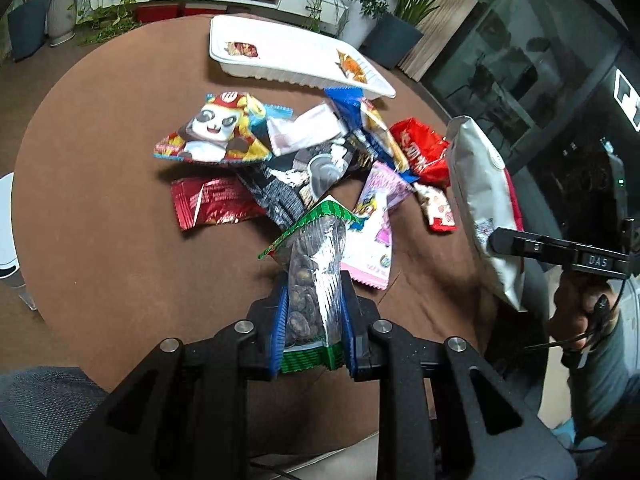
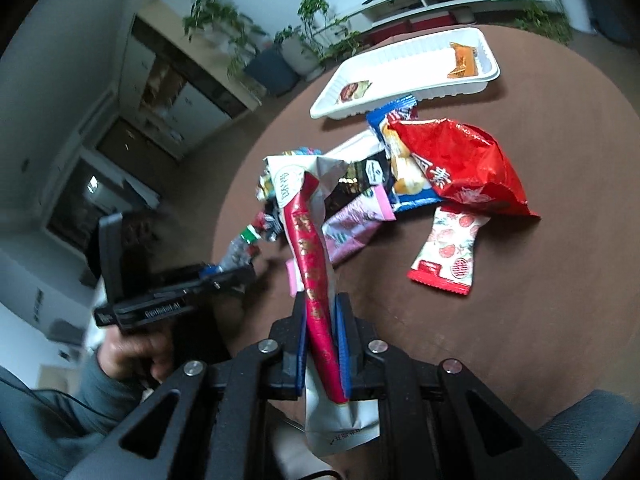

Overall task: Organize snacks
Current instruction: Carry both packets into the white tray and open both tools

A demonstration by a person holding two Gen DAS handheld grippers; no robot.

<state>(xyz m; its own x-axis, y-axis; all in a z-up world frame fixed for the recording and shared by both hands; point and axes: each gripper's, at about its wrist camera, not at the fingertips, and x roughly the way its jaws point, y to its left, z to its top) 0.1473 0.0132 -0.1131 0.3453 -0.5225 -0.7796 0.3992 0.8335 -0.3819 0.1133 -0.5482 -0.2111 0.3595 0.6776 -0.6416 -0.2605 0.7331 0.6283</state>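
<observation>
Left tongs (image 1: 312, 316) clamped on green-edged nut packet (image 1: 316, 264), long axis pointing up-frame. Right tongs (image 2: 322, 344) clamped on white-and-red pouch (image 2: 316, 280), likewise lengthwise. Round brown surface (image 1: 100, 200); potted plants (image 1: 64, 8) along top.

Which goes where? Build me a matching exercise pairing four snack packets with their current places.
1 green-edged clear plastic packet of dark nuts
2 white foil pouch with red front
3 flat orange packet
4 red-and-white strawberry-print sachet

A inside white plastic tray
B clamped in left hand-held gripper
C lying on brown round table
D clamped in right hand-held gripper

Pairs: 1-B, 2-D, 3-A, 4-C
</observation>
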